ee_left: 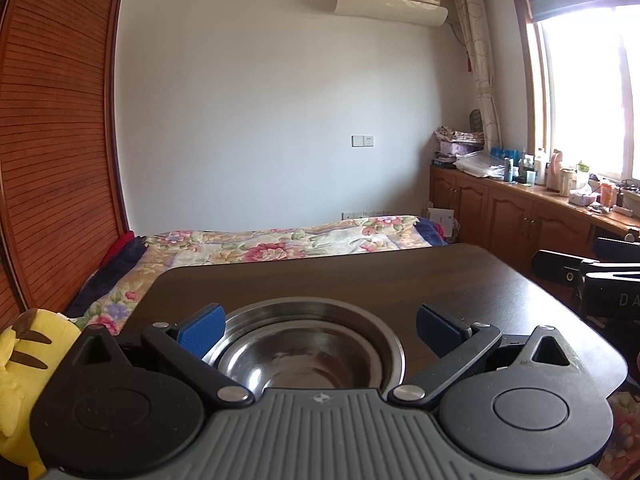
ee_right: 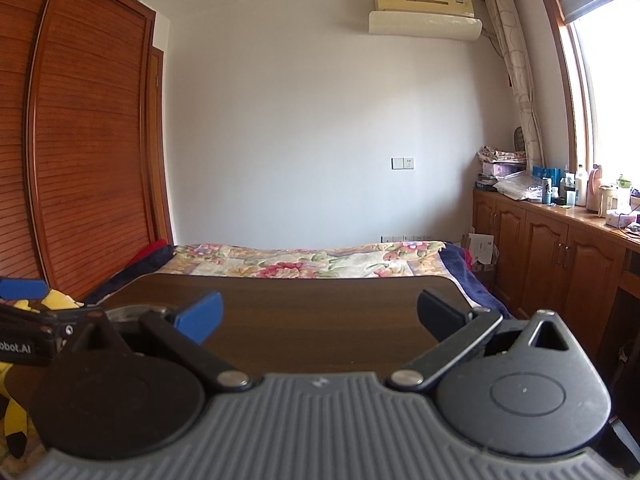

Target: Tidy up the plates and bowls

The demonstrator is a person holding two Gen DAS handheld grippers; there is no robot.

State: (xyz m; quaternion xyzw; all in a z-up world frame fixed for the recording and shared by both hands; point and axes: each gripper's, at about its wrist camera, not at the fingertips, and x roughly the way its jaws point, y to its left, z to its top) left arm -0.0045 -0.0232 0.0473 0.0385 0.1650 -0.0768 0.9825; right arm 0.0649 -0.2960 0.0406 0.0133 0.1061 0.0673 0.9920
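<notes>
On the near part of the dark wooden table point(ee_left: 360, 276) sits a steel bowl point(ee_left: 308, 360), nested inside a wider steel dish point(ee_left: 384, 332). My left gripper point(ee_left: 320, 328) is open, its blue fingertips on either side of the stack and a little above its rim. The right gripper point(ee_right: 320, 316) is open too, over bare table point(ee_right: 300, 292) with nothing between its fingers. In the right wrist view the left gripper's body point(ee_right: 24, 332) shows at the left edge, with a sliver of the steel dish point(ee_right: 124, 313) beyond it. The right gripper's body point(ee_left: 600, 280) appears at the right edge of the left wrist view.
A bed with a floral quilt point(ee_left: 280, 244) lies just beyond the table. A yellow plush toy point(ee_left: 24, 360) sits at the table's left. A slatted wooden wardrobe point(ee_right: 80, 140) stands on the left, and a low cabinet with bottles point(ee_right: 560, 208) runs under the window on the right.
</notes>
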